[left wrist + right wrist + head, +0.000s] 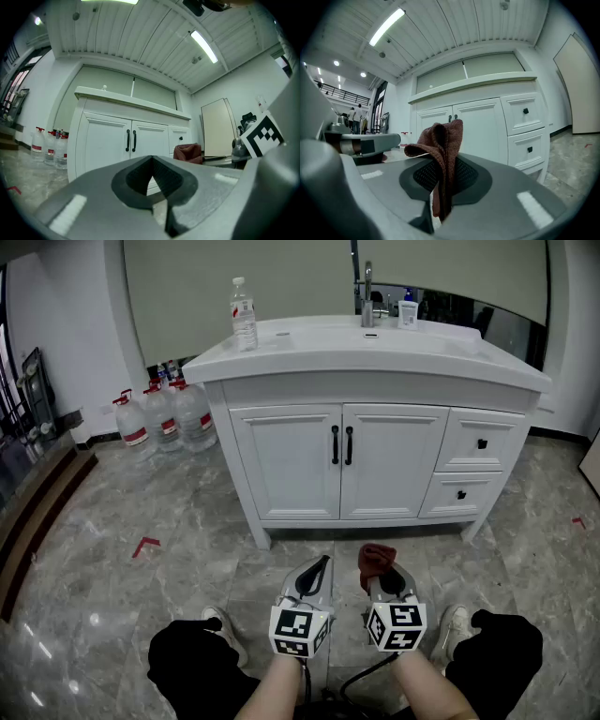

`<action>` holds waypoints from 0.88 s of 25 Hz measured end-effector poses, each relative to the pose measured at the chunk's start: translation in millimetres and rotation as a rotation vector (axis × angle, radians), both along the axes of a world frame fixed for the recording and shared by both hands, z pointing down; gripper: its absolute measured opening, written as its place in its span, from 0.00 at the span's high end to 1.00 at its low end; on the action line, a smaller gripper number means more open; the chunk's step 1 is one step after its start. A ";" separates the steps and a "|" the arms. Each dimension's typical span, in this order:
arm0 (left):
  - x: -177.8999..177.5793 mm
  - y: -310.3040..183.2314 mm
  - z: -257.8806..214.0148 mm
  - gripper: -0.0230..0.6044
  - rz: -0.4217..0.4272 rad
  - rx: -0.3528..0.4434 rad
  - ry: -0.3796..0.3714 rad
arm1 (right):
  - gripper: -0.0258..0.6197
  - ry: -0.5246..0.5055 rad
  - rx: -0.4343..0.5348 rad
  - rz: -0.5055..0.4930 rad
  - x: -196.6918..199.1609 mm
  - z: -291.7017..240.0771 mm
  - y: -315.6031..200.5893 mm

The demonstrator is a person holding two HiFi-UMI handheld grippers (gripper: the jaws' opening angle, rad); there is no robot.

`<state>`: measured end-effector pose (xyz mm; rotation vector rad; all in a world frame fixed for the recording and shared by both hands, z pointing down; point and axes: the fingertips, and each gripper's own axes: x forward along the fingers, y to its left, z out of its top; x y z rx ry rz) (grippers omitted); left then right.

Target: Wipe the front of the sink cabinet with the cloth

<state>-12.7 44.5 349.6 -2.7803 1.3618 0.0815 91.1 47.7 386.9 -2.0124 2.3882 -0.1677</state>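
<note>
A white sink cabinet [375, 456] with two doors, black handles and two drawers stands ahead of me across the marble floor. My right gripper [380, 570] is shut on a dark red cloth [376, 559], which sticks up from its jaws [440, 154]. It is held low, well short of the cabinet front [478, 126]. My left gripper [320, 568] hangs beside it, shut with nothing in it. From the left gripper view the cabinet doors [117, 140] and the cloth [188, 152] are both seen.
A clear water bottle [244, 315], a faucet [367, 296] and a small white container [407, 313] stand on the countertop. Several large water jugs [164, 418] stand on the floor left of the cabinet. Red tape marks [145, 545] lie on the floor. My shoes [220, 624] flank the grippers.
</note>
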 end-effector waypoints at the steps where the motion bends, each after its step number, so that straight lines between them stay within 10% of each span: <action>1: 0.2 -0.4 0.0 0.96 0.000 -0.001 0.000 | 0.84 0.000 0.001 0.002 0.2 -0.1 -0.4; 22: 8.4 -32.7 22.7 0.96 -0.003 -0.054 0.048 | 0.84 -0.061 -0.047 0.045 8.7 30.2 -26.0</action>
